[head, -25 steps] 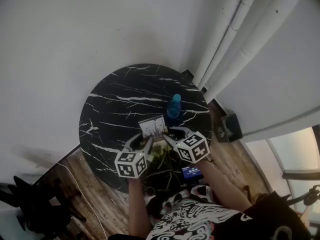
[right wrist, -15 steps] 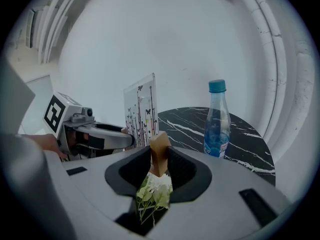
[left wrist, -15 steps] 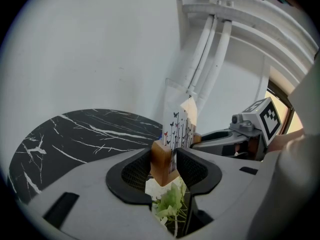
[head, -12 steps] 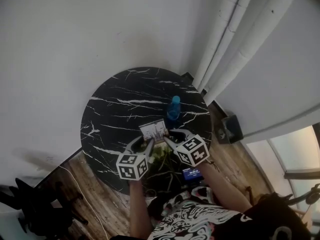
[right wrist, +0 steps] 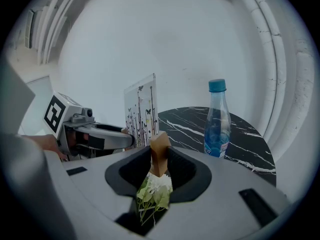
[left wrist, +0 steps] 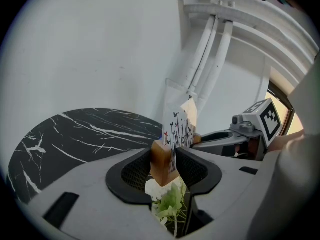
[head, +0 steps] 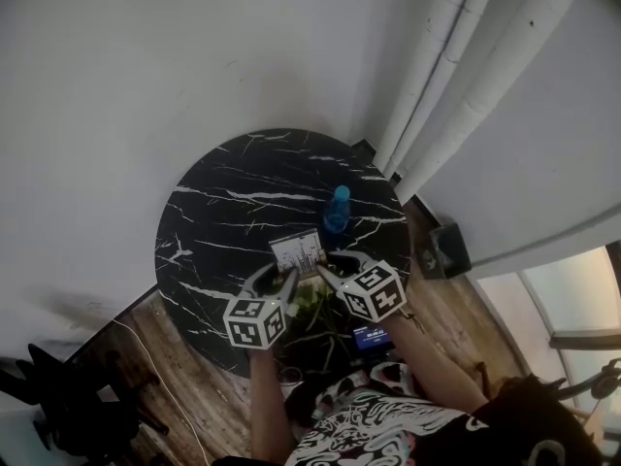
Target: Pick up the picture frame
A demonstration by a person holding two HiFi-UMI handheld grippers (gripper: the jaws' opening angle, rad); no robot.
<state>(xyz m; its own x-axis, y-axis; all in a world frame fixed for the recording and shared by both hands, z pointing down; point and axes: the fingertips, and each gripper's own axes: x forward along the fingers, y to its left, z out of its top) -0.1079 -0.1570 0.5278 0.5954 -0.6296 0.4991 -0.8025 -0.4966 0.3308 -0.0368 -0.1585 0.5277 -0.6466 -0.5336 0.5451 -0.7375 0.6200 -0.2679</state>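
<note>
The picture frame [head: 298,251] stands upright just on the near side of the bottle [right wrist: 217,119], pinched at both ends of its wooden base [left wrist: 161,160]. I guess that's so the thin panel can't tip. The left gripper [left wrist: 164,165] is clamped on one end, and the right gripper [right wrist: 159,159] has just been closing and now squeezes the other. Only the gripper views show those grips, plus white flowers [right wrist: 152,190] underneath. Only the head view shows the whole table [head: 223,212]. Can't tell if the frame's lifted.

No word or number can be read here. The left cube [head: 254,320] and right cube [head: 374,289] carry black-and-white square code markers, and the frame [head: 298,252] shows printed butterflies and stems without lettering. The bottle [head: 338,209] label and the lit screen [head: 372,335] on the floor are too blurred to read.
</note>
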